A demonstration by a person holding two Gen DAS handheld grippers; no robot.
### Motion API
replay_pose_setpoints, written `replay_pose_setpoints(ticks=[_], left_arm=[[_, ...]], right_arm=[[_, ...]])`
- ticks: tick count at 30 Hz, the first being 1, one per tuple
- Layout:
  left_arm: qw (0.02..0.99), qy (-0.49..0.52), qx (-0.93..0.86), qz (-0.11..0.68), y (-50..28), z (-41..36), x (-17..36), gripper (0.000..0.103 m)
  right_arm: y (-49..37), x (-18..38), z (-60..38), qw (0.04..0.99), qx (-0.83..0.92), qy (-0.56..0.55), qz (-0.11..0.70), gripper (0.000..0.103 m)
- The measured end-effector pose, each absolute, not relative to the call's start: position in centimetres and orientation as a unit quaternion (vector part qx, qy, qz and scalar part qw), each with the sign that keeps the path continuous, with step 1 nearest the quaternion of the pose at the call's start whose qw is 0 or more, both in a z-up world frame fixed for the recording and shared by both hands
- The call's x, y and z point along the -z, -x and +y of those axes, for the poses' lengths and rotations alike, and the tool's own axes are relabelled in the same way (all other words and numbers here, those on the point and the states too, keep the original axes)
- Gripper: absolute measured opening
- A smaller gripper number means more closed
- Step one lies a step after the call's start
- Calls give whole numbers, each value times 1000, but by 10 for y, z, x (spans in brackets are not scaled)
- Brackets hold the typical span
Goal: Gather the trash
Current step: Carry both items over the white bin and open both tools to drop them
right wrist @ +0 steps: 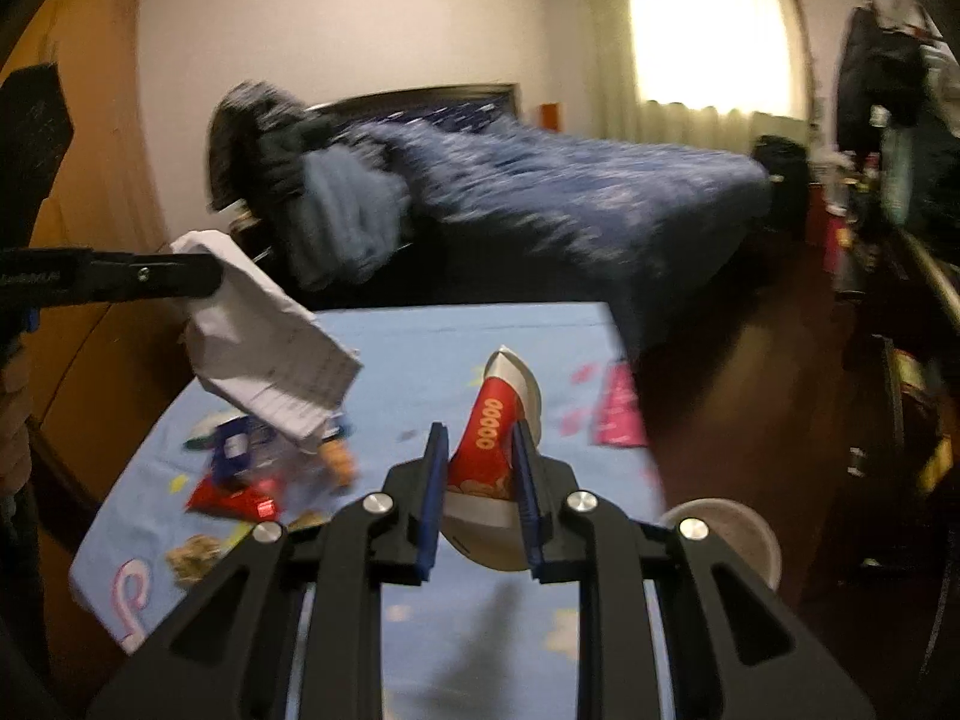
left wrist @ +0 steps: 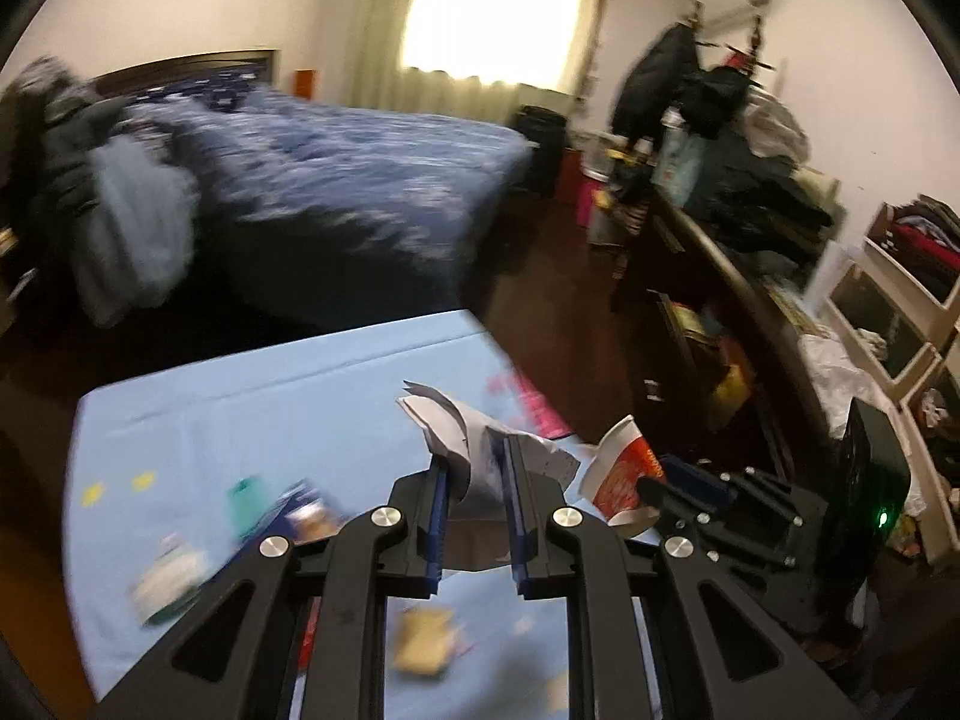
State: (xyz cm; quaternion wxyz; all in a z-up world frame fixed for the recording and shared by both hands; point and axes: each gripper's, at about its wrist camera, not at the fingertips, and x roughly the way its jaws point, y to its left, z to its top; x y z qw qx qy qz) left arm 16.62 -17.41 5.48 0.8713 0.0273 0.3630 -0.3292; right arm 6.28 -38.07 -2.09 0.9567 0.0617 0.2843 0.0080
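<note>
My left gripper [left wrist: 477, 450] is shut on a crumpled white paper [left wrist: 456, 426] and holds it above the light blue tablecloth [left wrist: 270, 396]. The paper also shows in the right wrist view [right wrist: 270, 348], held up at the left by the left gripper [right wrist: 198, 276]. My right gripper [right wrist: 480, 438] is shut on a squashed red and white paper cup [right wrist: 489, 438], held above the table. The cup also shows in the left wrist view [left wrist: 621, 468], with the right gripper [left wrist: 654, 489] behind it.
Snack wrappers [right wrist: 240, 462], crumbs [right wrist: 192, 552] and a pink wrapper [right wrist: 618, 414] lie on the tablecloth [right wrist: 450, 336]. A round white bin rim [right wrist: 738, 528] sits by the table's right edge. A blue bed [left wrist: 336, 180] stands behind and cluttered shelves [left wrist: 750, 228] on the right.
</note>
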Motion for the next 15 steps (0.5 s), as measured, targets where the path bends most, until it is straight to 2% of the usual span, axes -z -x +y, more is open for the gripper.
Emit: replay_pose_setpoints(ticks=[6,15], left_arm=[[842,-63,370,386,-197,-308,-33,16],[792,-112,363,477,-239,-453,68,16]], right_arm=[[-63,57,-478,942,87,-105,307,23],[-82,187,-598,881,164,-216,387,23]])
